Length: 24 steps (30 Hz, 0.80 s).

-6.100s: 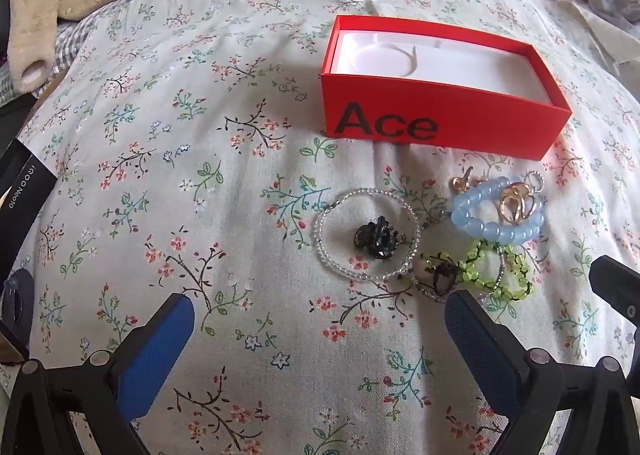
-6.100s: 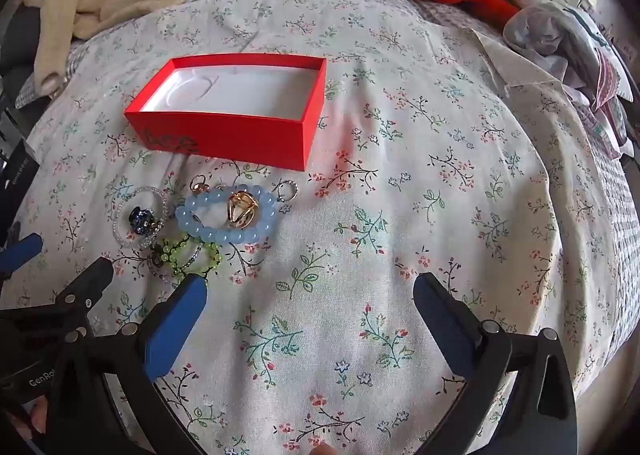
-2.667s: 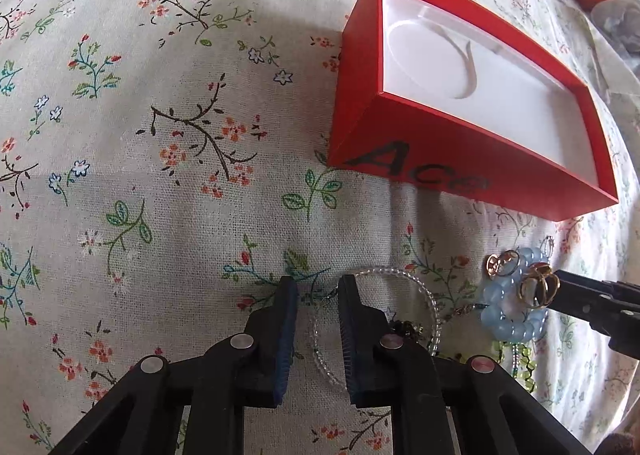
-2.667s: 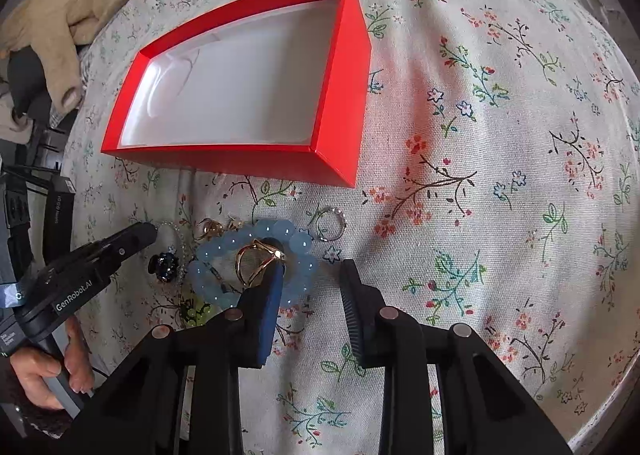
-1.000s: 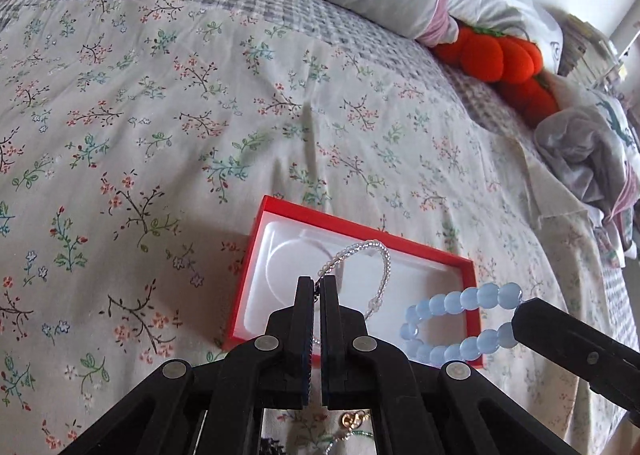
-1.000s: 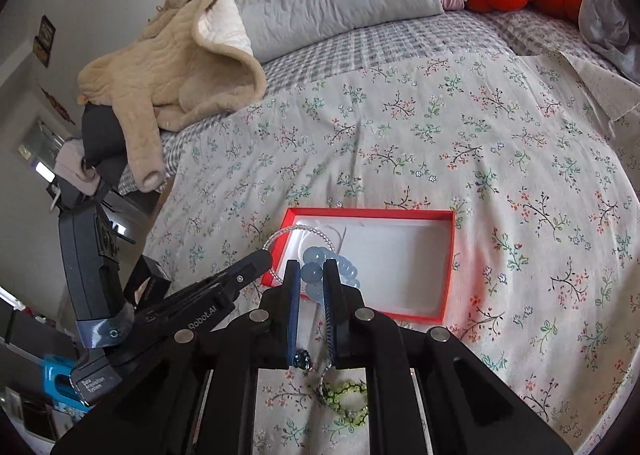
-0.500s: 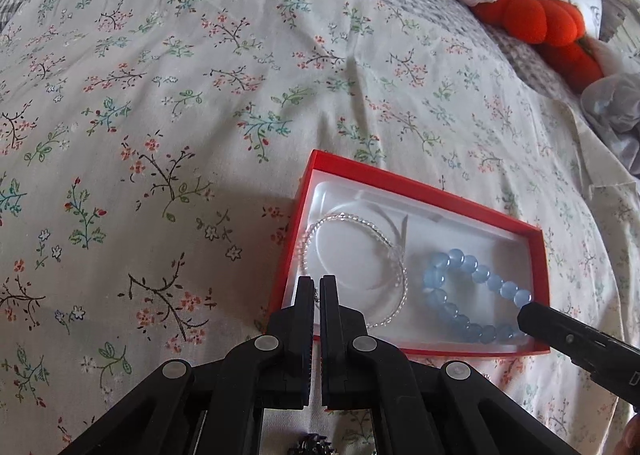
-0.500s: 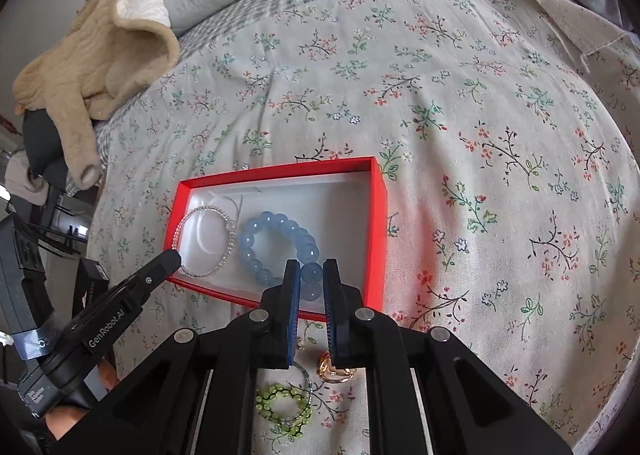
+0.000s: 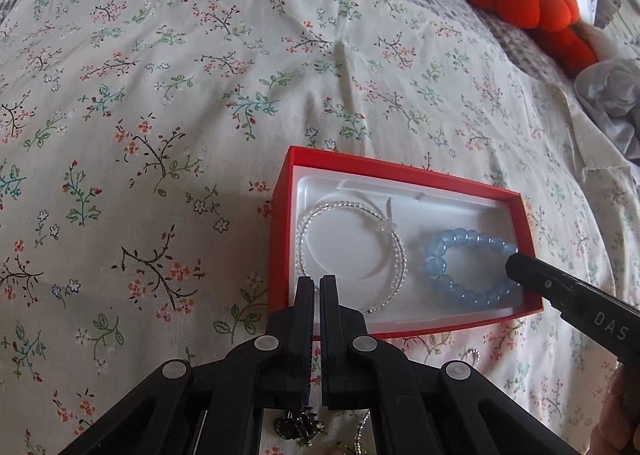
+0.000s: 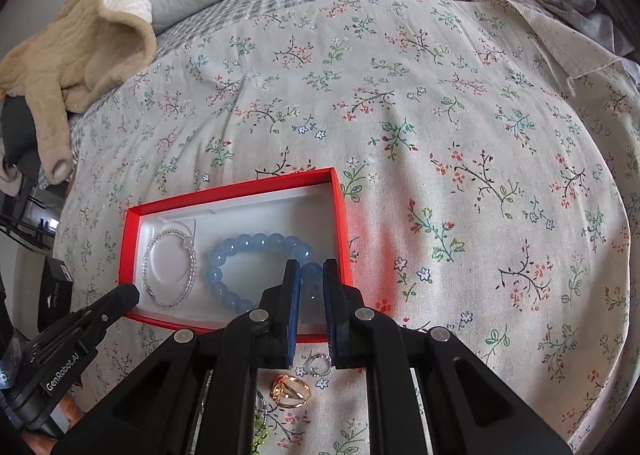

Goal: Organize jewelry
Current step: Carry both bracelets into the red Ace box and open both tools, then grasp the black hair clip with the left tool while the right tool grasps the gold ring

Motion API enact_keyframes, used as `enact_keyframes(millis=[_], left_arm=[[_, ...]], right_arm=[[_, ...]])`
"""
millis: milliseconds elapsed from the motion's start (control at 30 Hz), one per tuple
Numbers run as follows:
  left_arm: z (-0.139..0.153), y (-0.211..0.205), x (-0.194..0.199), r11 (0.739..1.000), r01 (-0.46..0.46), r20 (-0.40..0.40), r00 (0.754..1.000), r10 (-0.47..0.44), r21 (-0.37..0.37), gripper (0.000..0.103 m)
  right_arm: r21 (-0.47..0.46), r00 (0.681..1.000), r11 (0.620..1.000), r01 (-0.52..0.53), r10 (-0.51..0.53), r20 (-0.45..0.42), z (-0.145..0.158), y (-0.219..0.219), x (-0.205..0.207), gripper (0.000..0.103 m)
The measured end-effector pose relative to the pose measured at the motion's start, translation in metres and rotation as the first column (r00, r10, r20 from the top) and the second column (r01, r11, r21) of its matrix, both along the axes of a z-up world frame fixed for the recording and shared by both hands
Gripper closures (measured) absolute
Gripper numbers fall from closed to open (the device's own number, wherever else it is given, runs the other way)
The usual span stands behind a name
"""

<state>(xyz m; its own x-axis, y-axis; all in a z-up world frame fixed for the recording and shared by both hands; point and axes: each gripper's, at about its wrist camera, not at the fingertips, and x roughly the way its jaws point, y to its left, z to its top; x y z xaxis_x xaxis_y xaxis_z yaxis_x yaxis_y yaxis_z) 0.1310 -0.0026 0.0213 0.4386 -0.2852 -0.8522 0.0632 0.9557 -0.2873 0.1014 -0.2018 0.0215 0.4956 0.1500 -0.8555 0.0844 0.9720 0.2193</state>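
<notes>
The red box (image 9: 280, 215) (image 10: 338, 215) lies open on the floral bedspread. The clear bead bracelet (image 9: 316, 215) (image 10: 150, 255) lies in its left half and the blue bead bracelet (image 9: 442, 267) (image 10: 248, 245) in its right half. My left gripper (image 9: 317, 287) is shut at the box's near edge, with the clear bracelet's near end at its tips. My right gripper (image 10: 312, 279) has its jaws slightly parted around a bead of the blue bracelet, which rests on the box floor.
A gold ring (image 10: 290, 391), a small silver ring (image 10: 320, 365) (image 9: 472, 355), a green bead piece (image 10: 260, 439) and a dark hair clip (image 9: 300, 425) lie in front of the box. A beige garment (image 10: 72, 55), pillows and an orange plush (image 9: 532, 11) lie at the far end.
Both bracelets were lowered from mid-air into the box and now lie on its floor. My right gripper's jaws have parted a little around the blue bead.
</notes>
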Motion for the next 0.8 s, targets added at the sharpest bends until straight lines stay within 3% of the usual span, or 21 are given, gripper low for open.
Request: enact_keyframes(millis=[67, 133, 200, 267, 567, 633, 700, 800], left_arm=[[0.004, -0.002, -0.004, 1.0, 0.009, 0.004, 1.0, -0.009, -0.001, 0.098], [0.008, -0.003, -0.012, 1.0, 0.023, 0.014, 1.0, -0.023, -0.003, 0.08], [0.015, -0.001, -0.024, 1.0, 0.008, 0.042, 0.999, -0.008, 0.002, 0.06], [0.016, -0.001, -0.036, 1.0, -0.002, 0.053, 0.999, 0.001, 0.008, 0.052], [0.006, -0.001, -0.086, 0.99, -0.075, 0.074, 0.995, 0.066, 0.123, 0.026], [0.003, 0.002, -0.095, 0.985, -0.102, 0.091, 0.992, 0.089, 0.141, 0.024], [0.0, 0.005, -0.102, 0.981, -0.117, 0.108, 0.989, 0.101, 0.154, 0.024], [-0.008, 0.009, -0.11, 0.978, -0.133, 0.112, 0.987, 0.116, 0.158, 0.024]], right_arm=[[0.03, 1.0, 0.999, -0.027, 0.026, 0.011, 0.007, 0.001, -0.005, 0.089], [0.036, 0.997, 0.997, -0.07, 0.069, 0.03, 0.016, 0.004, -0.014, 0.083], [0.015, 0.993, 0.994, -0.105, 0.105, 0.049, 0.025, 0.007, -0.027, 0.067], [0.002, 0.989, 0.99, -0.138, 0.138, 0.056, 0.029, 0.008, -0.038, 0.065], [-0.005, 0.987, 0.987, -0.16, 0.16, 0.014, 0.021, -0.016, -0.077, 0.064], [-0.005, 0.985, 0.985, -0.171, 0.171, 0.006, 0.021, -0.017, -0.082, 0.059], [0.003, 0.984, 0.984, -0.176, 0.176, 0.009, 0.023, -0.015, -0.086, 0.046], [0.013, 0.984, 0.984, -0.178, 0.178, 0.009, 0.023, -0.013, -0.091, 0.046]])
